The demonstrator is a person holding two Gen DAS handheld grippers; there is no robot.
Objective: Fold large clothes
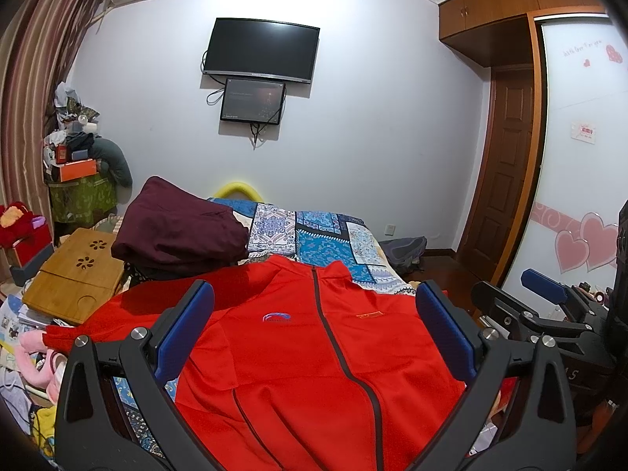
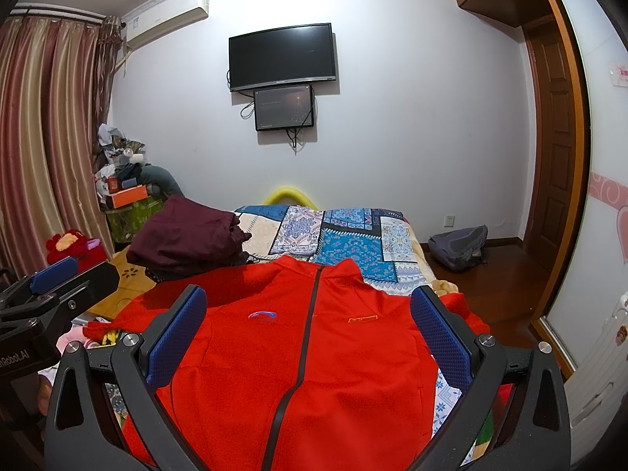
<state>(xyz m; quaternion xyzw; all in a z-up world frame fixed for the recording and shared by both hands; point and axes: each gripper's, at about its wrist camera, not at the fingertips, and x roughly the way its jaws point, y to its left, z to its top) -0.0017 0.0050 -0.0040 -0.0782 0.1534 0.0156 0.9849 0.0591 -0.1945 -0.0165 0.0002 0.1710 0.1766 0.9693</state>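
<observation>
The red jacket (image 1: pixel 314 353) lies flat, front up, on the patterned bedspread (image 1: pixel 314 235) ahead of us, collar away, zipper running lengthwise between our left gripper (image 1: pixel 314 337) and right gripper (image 2: pixel 310 337), both spread wide, empty.

1 red jacket (image 1: pixel 314 353) | 1 maroon garment (image 1: pixel 176 231) | 2 wall screens (image 1: pixel 261 49)

Matt red cloth jacket (image 1: pixel 314 353); wooden tray (image 1: pixel 74 274); glossy dark television (image 1: pixel 261 49).

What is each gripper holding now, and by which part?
Nothing: the left gripper and right gripper are open above the red zip-up jacket.
</observation>
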